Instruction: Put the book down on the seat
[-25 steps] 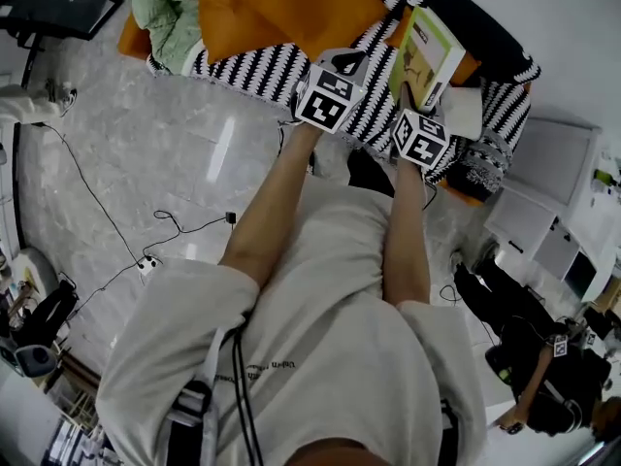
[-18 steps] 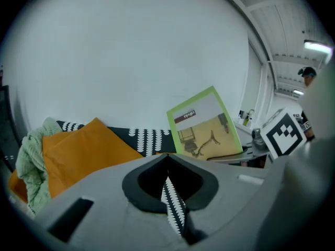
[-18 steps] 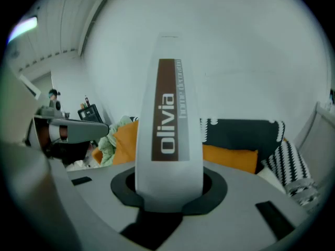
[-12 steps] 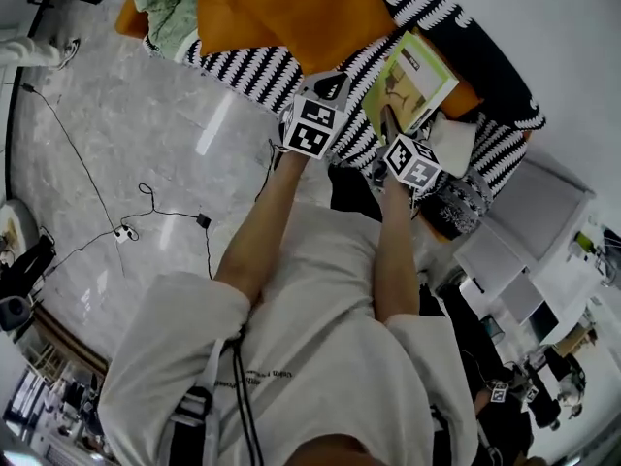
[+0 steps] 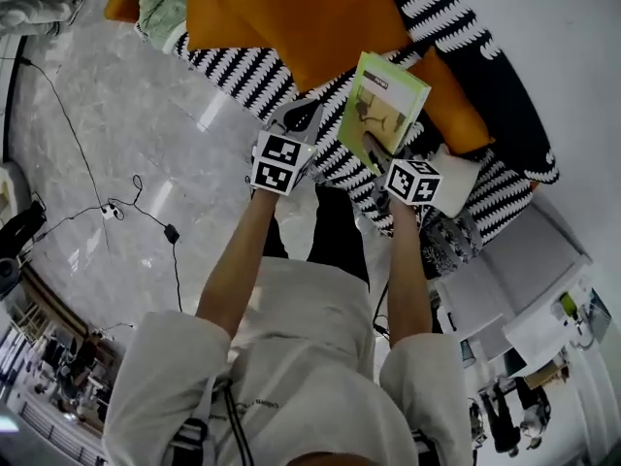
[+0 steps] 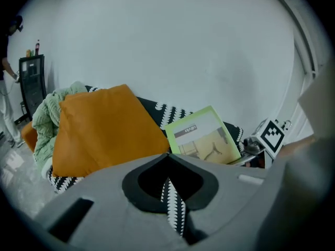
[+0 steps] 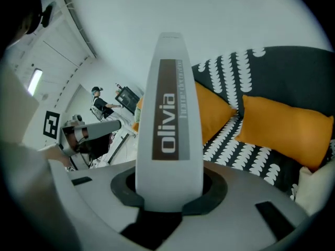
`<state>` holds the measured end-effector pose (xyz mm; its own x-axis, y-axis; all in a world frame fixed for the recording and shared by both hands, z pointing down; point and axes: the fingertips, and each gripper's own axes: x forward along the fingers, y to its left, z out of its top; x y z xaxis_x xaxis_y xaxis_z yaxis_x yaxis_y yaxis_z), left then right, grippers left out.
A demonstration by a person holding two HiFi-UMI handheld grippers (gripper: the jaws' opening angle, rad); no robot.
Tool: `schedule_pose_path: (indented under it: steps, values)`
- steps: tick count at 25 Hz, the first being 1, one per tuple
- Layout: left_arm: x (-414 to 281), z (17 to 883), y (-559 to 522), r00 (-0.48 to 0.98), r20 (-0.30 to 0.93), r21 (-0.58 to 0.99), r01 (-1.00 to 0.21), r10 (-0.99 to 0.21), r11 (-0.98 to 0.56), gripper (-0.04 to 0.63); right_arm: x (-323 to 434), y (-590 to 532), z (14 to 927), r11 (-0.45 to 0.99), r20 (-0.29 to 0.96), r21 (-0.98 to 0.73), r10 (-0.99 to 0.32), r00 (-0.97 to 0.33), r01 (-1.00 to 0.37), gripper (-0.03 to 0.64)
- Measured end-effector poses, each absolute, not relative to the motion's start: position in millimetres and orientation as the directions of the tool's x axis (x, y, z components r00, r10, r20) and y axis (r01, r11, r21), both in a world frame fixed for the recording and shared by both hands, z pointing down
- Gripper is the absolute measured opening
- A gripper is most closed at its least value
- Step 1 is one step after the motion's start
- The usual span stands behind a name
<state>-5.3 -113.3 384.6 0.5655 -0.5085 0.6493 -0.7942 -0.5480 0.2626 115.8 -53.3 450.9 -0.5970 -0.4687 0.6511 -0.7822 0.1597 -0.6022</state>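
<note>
Right gripper (image 5: 380, 153) clamps the book (image 5: 383, 105) by its spine, jaws spread wide around it. The book stands upright over the striped seat (image 5: 238, 66), beside the orange cushion (image 5: 291, 17). Left gripper (image 6: 167, 160), jaws closed and empty, hovers at the seat's front edge, where bare stripes show.

Off-white short-sleeved shirt (image 5: 320, 357), black cable (image 5: 238, 423); grey left gripper (image 5: 303, 113), right gripper (image 5: 376, 146); black-white marker cubes (image 5: 279, 161).

Book (image 5: 384, 107) cover of glossy paper — seat (image 5: 245, 68) and cushion (image 5: 291, 17) matt woven cloth, floor (image 5: 136, 115) polished stone.
</note>
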Motion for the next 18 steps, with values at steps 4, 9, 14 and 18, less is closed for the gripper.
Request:
schedule_pose_path:
  steps: [4, 9, 14, 18]
  values:
    - [0.7, 438.2, -108.2, 0.542, 0.678, 0.276, -0.814, -0.496, -0.511, 0.008, 125.3, -35.4, 497.1, 0.159, 0.642, -0.654, -0.402, -0.653, -0.74, 0.13]
    - [10.7, 505.1, -106.8, 0.527, 0.697, 0.263, -0.819, -0.487, -0.51, 0.008, 128.0, -34.4, 554.6, 0.145, 0.595, -0.723, -0.367, -0.715, -0.676, 0.129]
    - [24.4, 553.4, -85.2, 0.528, 0.736, 0.282, -0.808, -0.424, -0.517, 0.008, 129.5, -21.0, 592.8, 0.067, 0.548, -0.794, -0.353, -0.758, -0.605, 0.129]
    - [35.1, 592.0, -73.2, 0.54, 0.749, 0.295, -0.791, -0.385, -0.536, 0.008, 129.2, -16.1, 629.1, 0.028, 0.502, -0.839, -0.349, -0.791, -0.544, 0.129]
